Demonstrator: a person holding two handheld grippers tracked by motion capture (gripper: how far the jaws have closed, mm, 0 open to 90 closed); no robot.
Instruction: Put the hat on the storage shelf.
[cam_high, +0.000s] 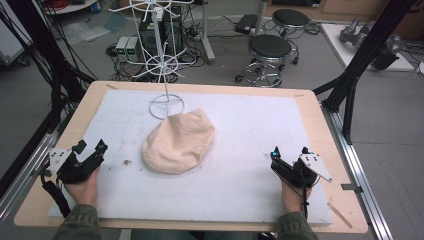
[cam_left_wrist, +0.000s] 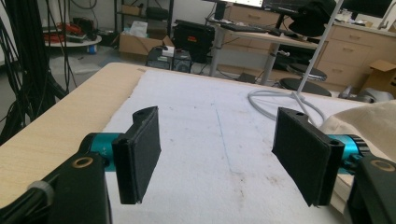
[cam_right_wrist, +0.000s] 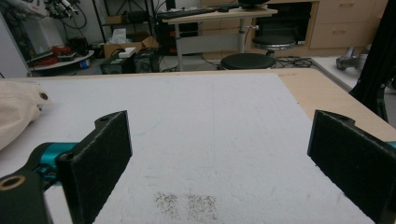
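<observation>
A cream fabric cap (cam_high: 179, 142) lies in the middle of the white foam mat (cam_high: 250, 125), its far edge beside the ring base of a white wire stand (cam_high: 165, 65). My left gripper (cam_high: 91, 146) rests near the mat's front left, apart from the cap, with its jaws open and nothing between them. In the left gripper view (cam_left_wrist: 219, 154) the cap (cam_left_wrist: 369, 121) lies past the right jaw, and the stand's ring base (cam_left_wrist: 280, 100) sits farther off. My right gripper (cam_high: 290, 151) rests at the front right, open and empty. In the right gripper view (cam_right_wrist: 224, 154) the cap (cam_right_wrist: 16, 114) is far to the left.
The mat lies on a wooden table (cam_high: 320, 130) with black frame posts (cam_high: 360, 55) at both back corners. Stools (cam_high: 270, 47), cables and boxes stand on the floor behind. A small dark stain (cam_right_wrist: 187, 205) marks the mat near the right gripper.
</observation>
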